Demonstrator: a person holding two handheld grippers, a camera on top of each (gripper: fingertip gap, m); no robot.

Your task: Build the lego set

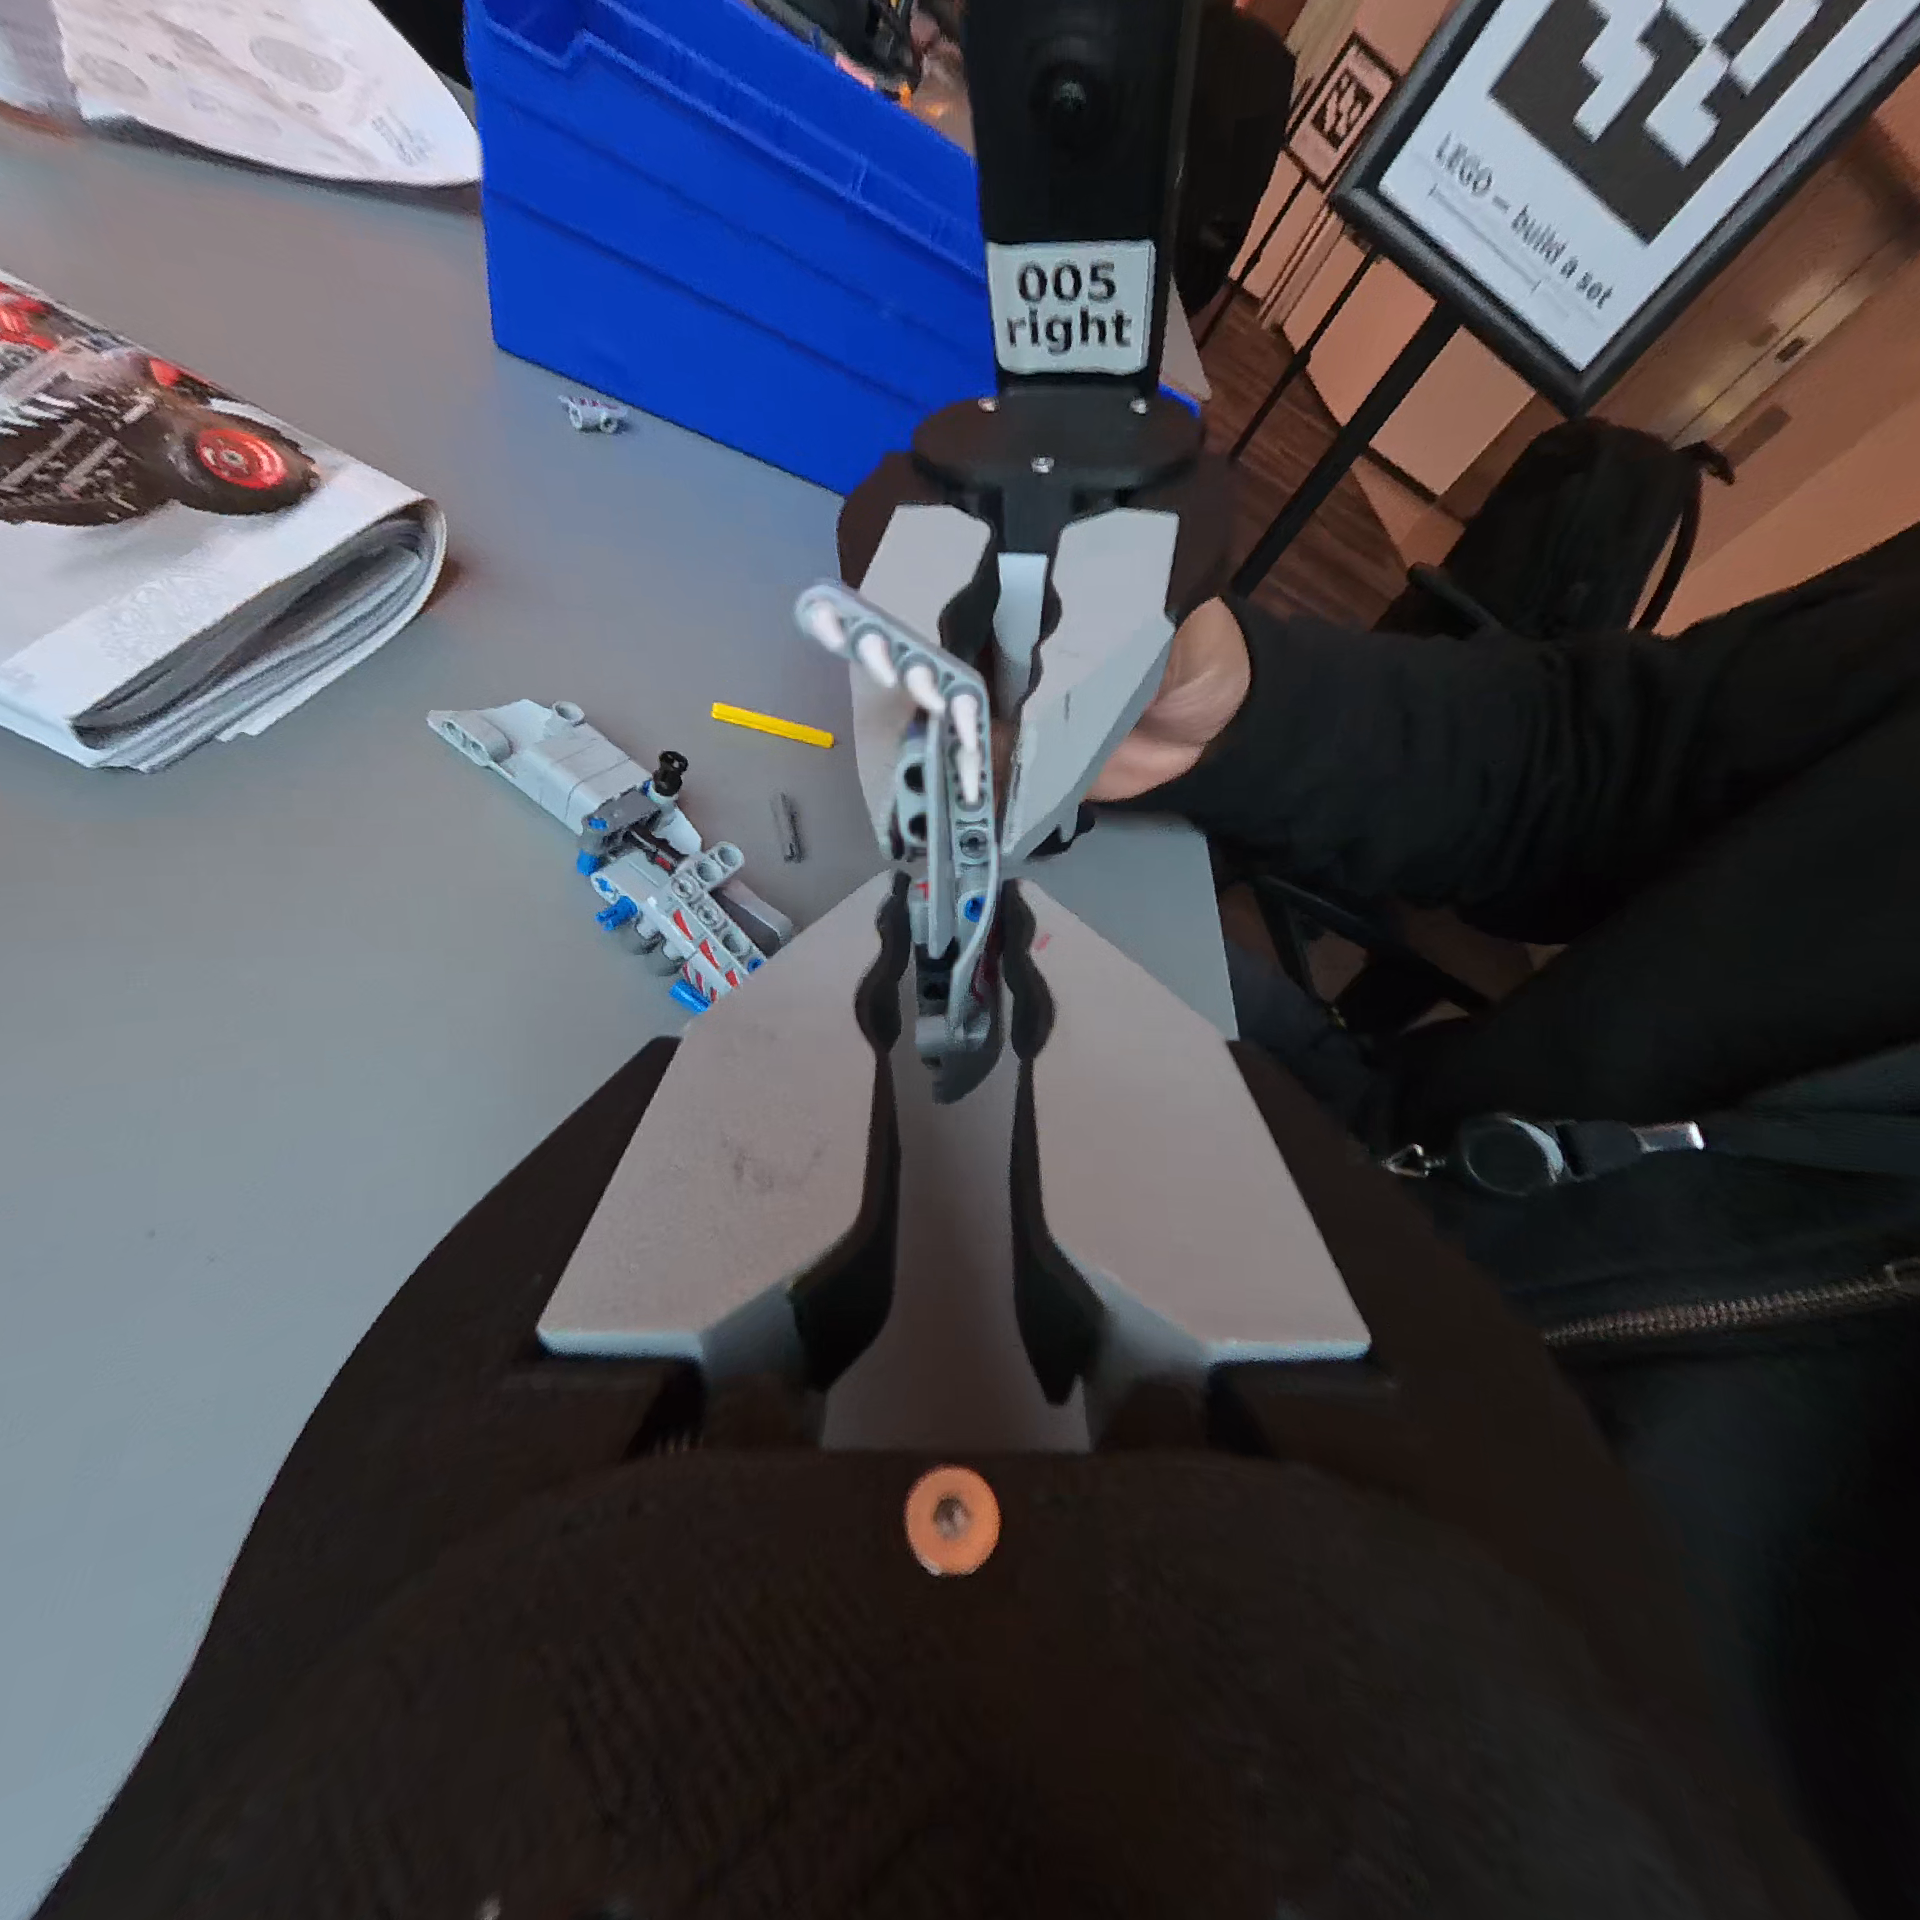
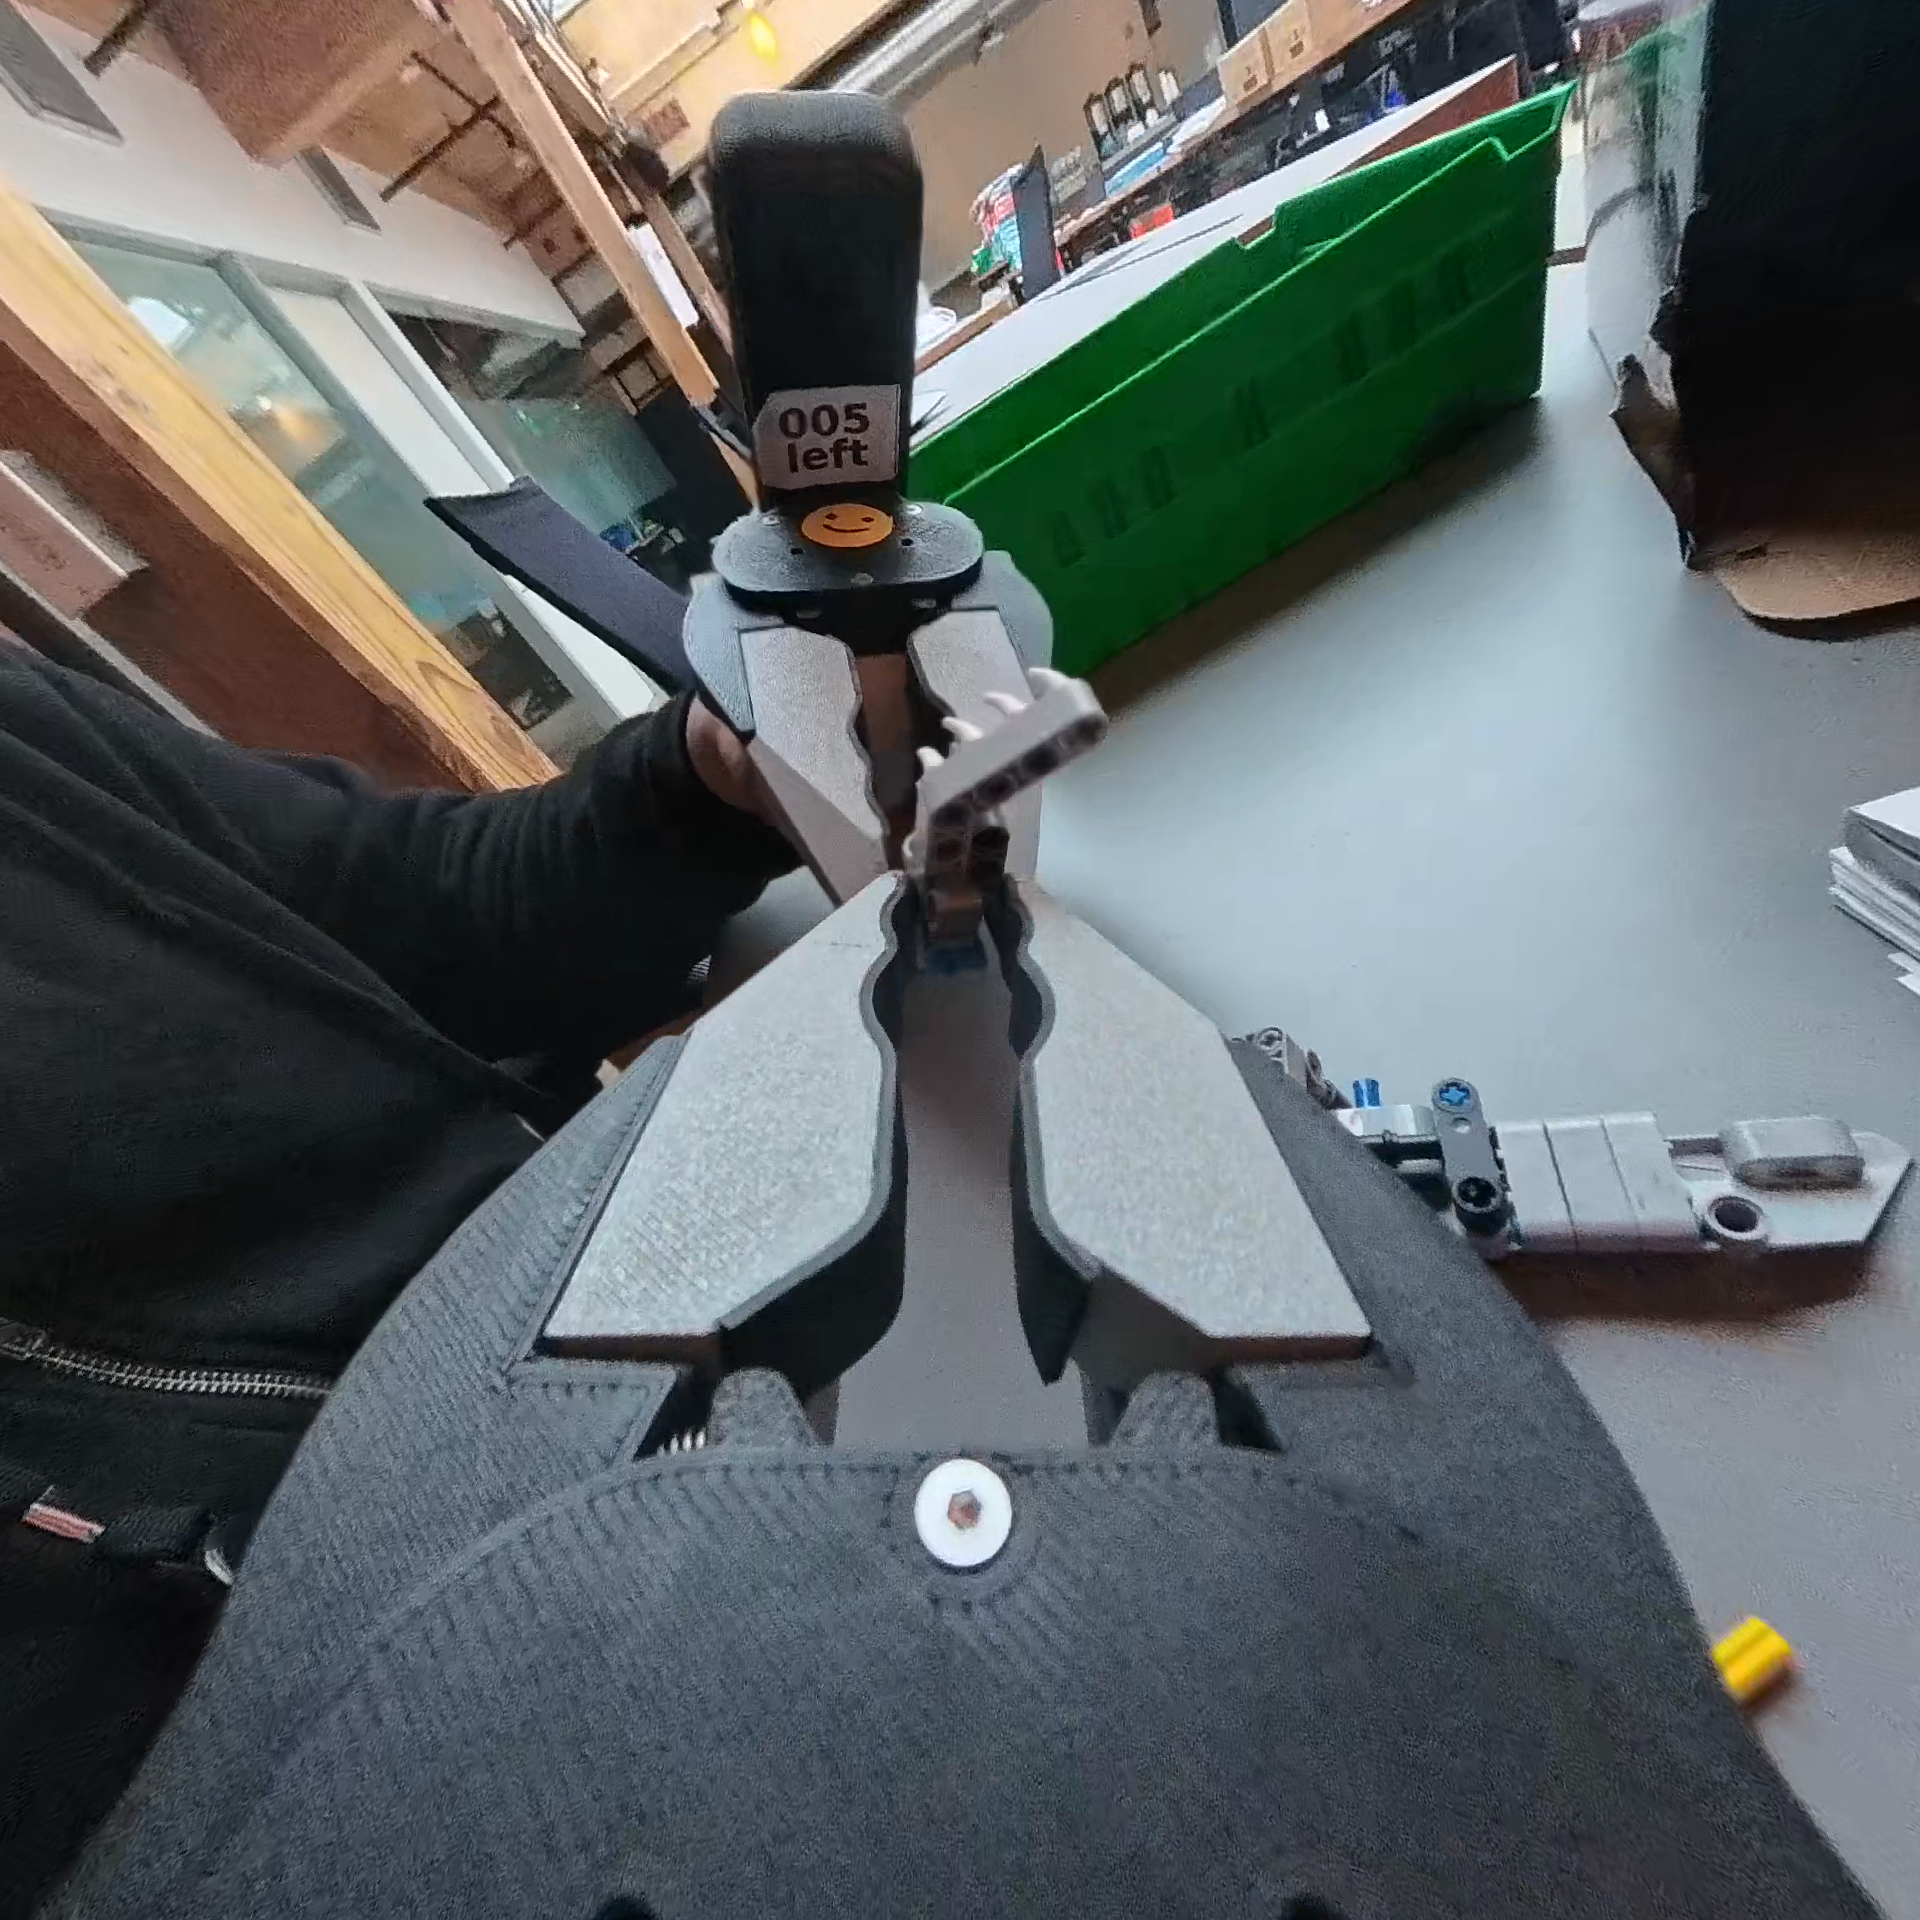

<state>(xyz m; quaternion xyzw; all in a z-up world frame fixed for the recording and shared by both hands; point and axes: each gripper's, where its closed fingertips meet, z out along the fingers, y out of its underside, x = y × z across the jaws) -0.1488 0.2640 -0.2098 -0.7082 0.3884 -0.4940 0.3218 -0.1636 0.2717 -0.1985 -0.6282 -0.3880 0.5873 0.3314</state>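
The left gripper (image 1: 951, 987) and right gripper (image 2: 951, 925) meet tip to tip, both jaws clamped on one grey lego assembly (image 1: 940, 810) between them.

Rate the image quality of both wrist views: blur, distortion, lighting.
Left wrist view: strong fisheye bending of the table edge; the toothed lego piece is slightly soft, the blue bin and booklet motion-smeared; even light, no glare. Right wrist view: same bending; sharper gripper, green bin soft, bright windows at left.

Hand-held grippers (image 1: 951, 977) (image 2: 951, 935) tip-to-tip, both clamped.
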